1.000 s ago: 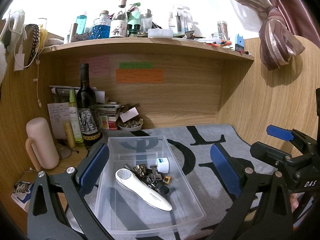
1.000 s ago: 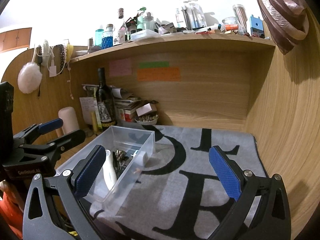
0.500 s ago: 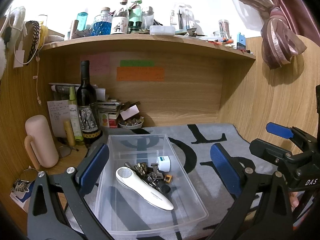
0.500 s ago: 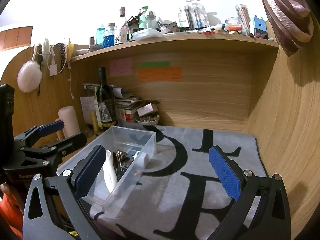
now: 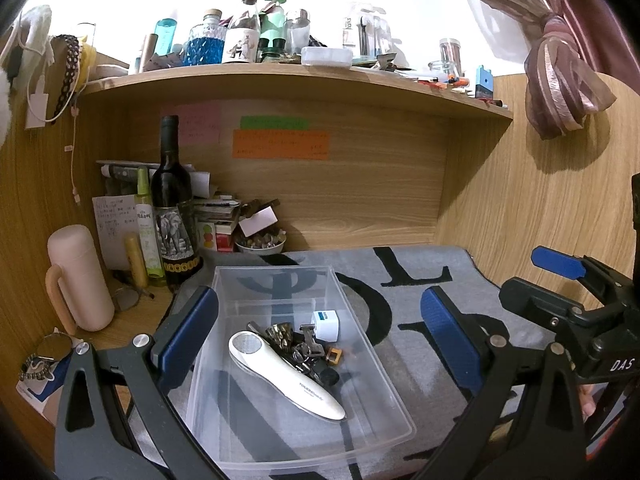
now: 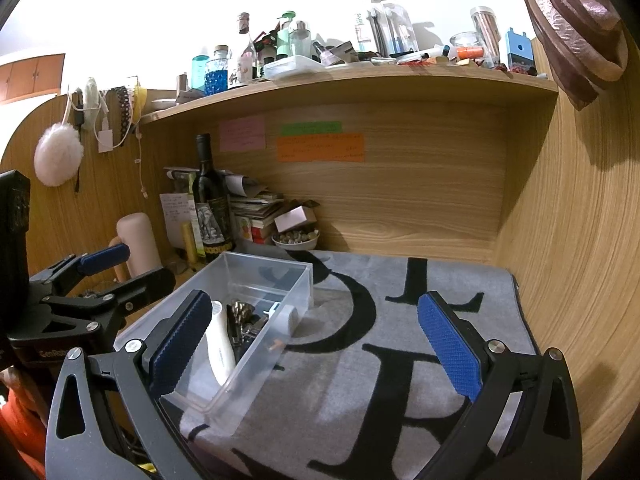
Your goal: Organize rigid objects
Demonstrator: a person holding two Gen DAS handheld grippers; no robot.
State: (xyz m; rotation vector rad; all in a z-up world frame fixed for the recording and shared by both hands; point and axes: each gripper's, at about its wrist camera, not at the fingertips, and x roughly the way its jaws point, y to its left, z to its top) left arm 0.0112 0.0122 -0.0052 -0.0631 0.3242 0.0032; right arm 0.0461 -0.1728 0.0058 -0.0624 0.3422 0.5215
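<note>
A clear plastic bin [image 5: 280, 276] sits on the grey mat [image 5: 420, 280] with large black letters that covers the bench, toward the mat's left edge. Inside it lies a white handheld device [image 5: 286, 374] with a round grille at one end, stretched diagonally across the bin floor. Touching its far side is a bunch of keys [image 5: 306, 350] with a brass-coloured ornament, and just beyond them stands a small white cube charger [image 5: 326, 324] with a blue label. A tiny square brass-coloured piece [image 5: 333, 355] lies beside the keys.

The left hand-held gripper [image 5: 320, 336] hangs over the bin with its blue-padded fingers spread wide, holding nothing. The right hand-held gripper [image 6: 316, 340] is over the bare mat to the right of the bin, its fingers likewise far apart and empty; its left finger overlaps the bin's near corner in the right wrist view.

Behind the bin, against the wooden back panel, stand a dark wine bottle [image 5: 172, 208] with an elephant label, a slim green spray bottle [image 5: 145, 224], a pale pink flask [image 5: 78, 280], a stack of books [image 5: 218, 220] and a small bowl [image 5: 260, 245] of pebble-like bits. Pink, green and orange sticky notes [image 5: 280, 145] are stuck on the panel. The shelf [image 5: 280, 78] above is crowded with bottles and jars.
</note>
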